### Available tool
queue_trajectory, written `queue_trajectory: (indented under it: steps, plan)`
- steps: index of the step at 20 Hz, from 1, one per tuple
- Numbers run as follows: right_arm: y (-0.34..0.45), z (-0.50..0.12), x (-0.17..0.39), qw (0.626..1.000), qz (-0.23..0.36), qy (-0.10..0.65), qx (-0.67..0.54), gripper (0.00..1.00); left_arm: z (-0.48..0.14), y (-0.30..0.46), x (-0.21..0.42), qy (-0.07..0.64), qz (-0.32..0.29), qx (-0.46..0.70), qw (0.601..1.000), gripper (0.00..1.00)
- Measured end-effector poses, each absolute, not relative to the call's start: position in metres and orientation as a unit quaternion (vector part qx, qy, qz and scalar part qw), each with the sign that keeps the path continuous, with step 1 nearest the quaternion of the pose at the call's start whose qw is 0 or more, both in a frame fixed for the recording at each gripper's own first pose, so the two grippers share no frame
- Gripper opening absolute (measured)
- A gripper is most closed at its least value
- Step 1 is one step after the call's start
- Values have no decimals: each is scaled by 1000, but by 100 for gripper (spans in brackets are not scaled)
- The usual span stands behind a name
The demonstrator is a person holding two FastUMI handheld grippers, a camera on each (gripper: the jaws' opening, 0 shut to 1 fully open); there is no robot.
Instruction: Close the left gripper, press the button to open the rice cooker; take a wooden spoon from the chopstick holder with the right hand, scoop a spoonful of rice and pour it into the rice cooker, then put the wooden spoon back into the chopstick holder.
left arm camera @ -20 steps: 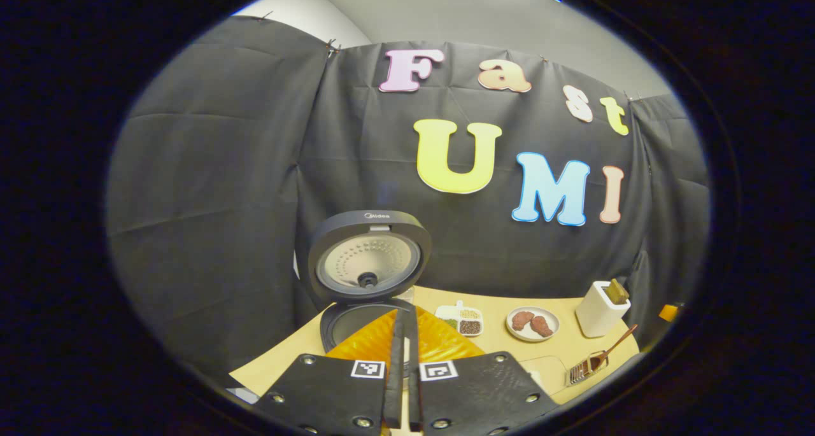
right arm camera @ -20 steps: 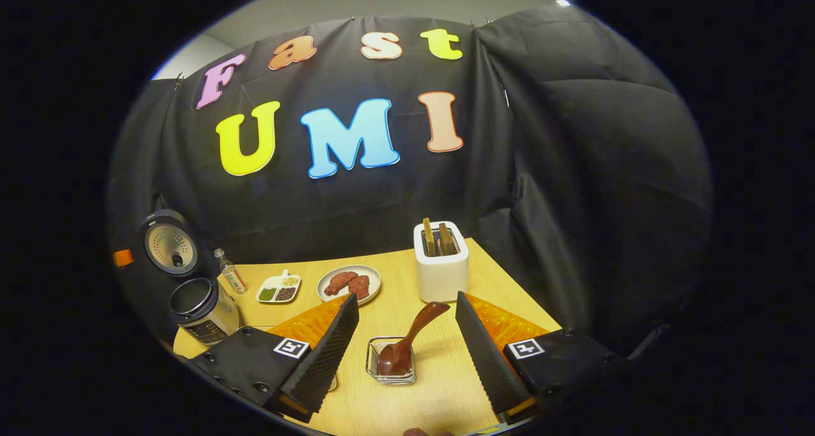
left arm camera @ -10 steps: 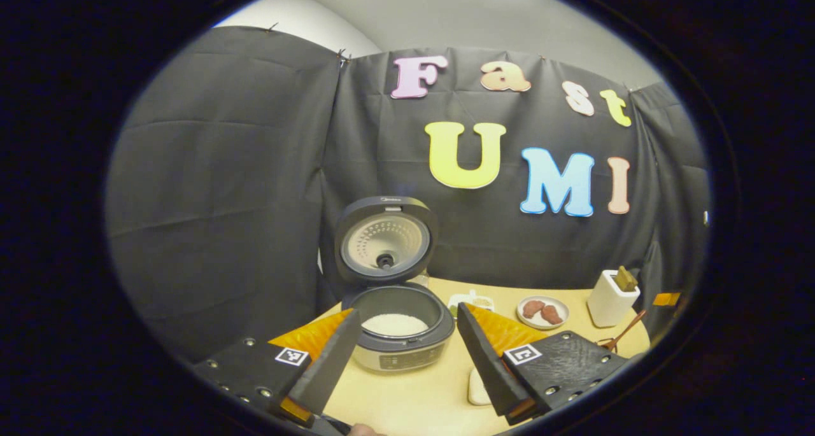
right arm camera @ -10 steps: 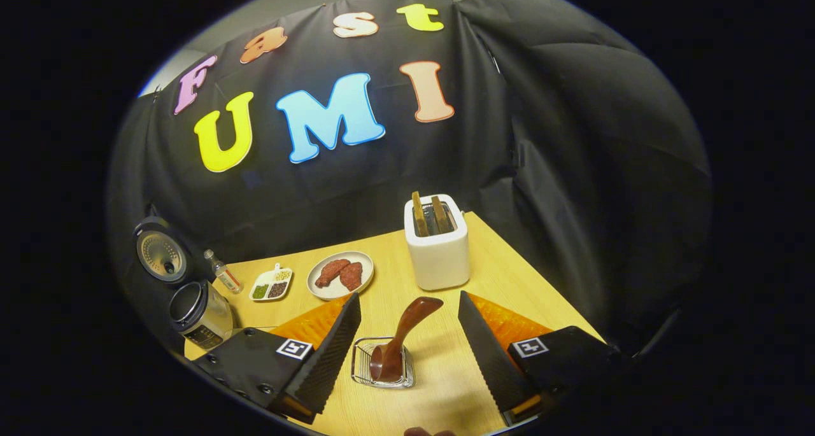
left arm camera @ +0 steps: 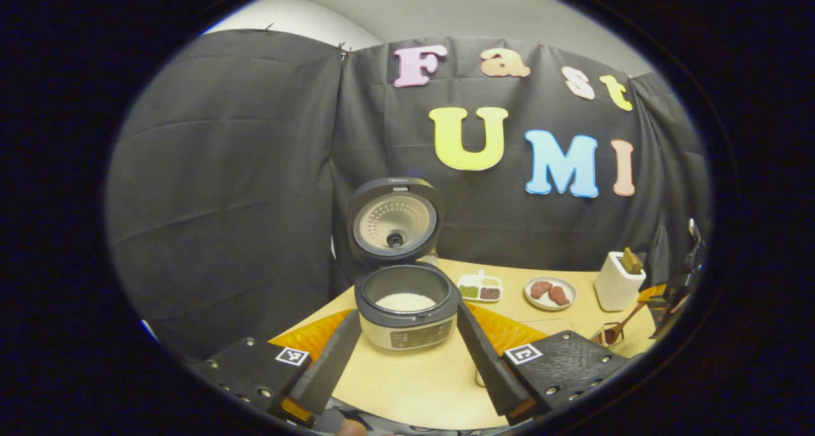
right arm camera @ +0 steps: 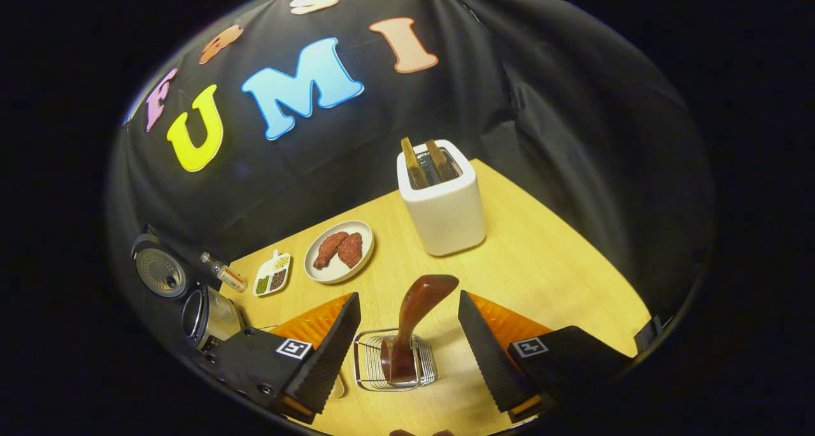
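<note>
The rice cooker (left arm camera: 407, 324) stands with its lid (left arm camera: 395, 219) raised, and white rice (left arm camera: 404, 301) lies in the pot. My left gripper (left arm camera: 407, 310) is open, its fingers to either side of the cooker and short of it. A dark wooden spoon (right arm camera: 425, 288) stands bowl-down in a wire chopstick holder (right arm camera: 366, 366). My right gripper (right arm camera: 408, 298) is open above it, and the spoon's handle rises between the two fingers without touching them. In the left gripper view the spoon (left arm camera: 627, 318) leans in its holder (left arm camera: 605, 337) at the far right.
A white toaster (right arm camera: 442, 200) with two slices stands behind the holder. A plate of meat (right arm camera: 339, 251), a small divided dish (right arm camera: 274, 274) and a little bottle (right arm camera: 223, 272) lie between toaster and cooker (right arm camera: 210, 315). The wooden table (right arm camera: 547, 264) ends close on the right.
The left gripper went from shut to open and drew back from the cooker, whose lid stands up. The right gripper dropped closer over the spoon, tilting downward.
</note>
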State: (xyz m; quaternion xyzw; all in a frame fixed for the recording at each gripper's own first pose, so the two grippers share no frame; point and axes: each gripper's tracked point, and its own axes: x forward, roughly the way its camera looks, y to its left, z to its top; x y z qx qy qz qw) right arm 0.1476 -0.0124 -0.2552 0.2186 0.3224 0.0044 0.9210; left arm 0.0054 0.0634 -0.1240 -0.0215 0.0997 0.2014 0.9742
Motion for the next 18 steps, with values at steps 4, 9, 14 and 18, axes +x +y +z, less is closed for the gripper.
queue_trajectory:
  steps: [4, 9, 14, 18]
  plan:
    - [0, -289, 165, 909, 22, 352, 223, 98, -133, 59, -8, 118, 206, -20, 971, 95]
    - [4, -303, 186, 900, 37, 359, 246, 94, -141, 55, -16, 140, 215, -29, 966, 95]
    - [1, -303, 187, 874, 23, 380, 302, 36, -147, 47, -24, 158, 226, -20, 961, 95]
    - [5, -287, 181, 867, 18, 377, 325, 27, -145, 40, -22, 163, 223, -12, 961, 95]
